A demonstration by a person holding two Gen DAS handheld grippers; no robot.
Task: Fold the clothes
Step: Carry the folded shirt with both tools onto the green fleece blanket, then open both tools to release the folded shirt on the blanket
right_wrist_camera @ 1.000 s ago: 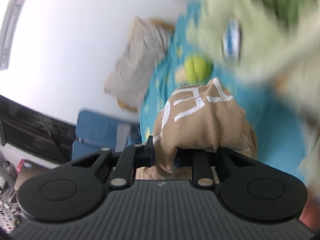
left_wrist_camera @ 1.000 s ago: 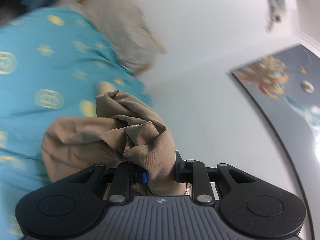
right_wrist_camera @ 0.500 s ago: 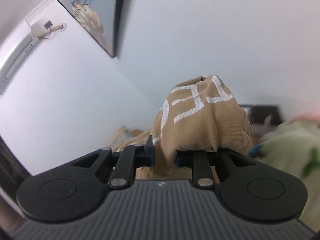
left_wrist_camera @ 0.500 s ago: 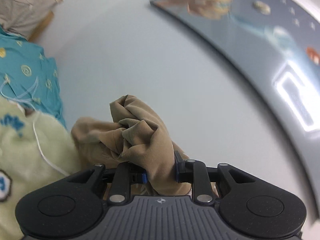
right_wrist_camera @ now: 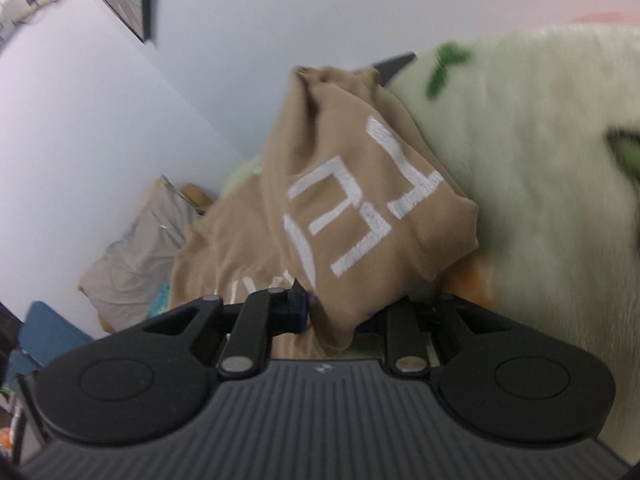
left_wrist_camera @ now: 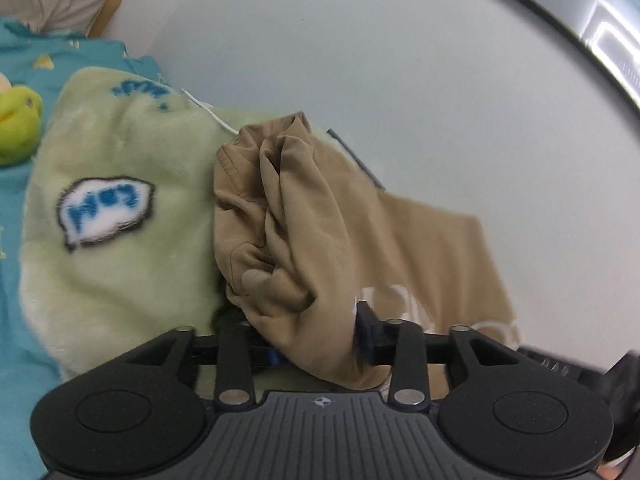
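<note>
The left gripper (left_wrist_camera: 316, 350) had its jaws clamped on a bunched fold of the tan shirt (left_wrist_camera: 288, 240), which rose toward twelve o'clock in the left wrist view and trailed off toward three o'clock against the pale wall (left_wrist_camera: 400, 80). At nine o'clock lay a pale green fleece blanket (left_wrist_camera: 120, 260) on a teal bedsheet (left_wrist_camera: 16, 208), with a green plush toy (left_wrist_camera: 16, 120) at ten o'clock. The right gripper (right_wrist_camera: 344, 316) likewise had its jaws closed on the tan shirt (right_wrist_camera: 320, 200), white lettering (right_wrist_camera: 360, 200) facing the camera. The fleece blanket (right_wrist_camera: 520, 180) filled the three o'clock side; a grey pillow (right_wrist_camera: 136, 256) sat at nine o'clock.
</note>
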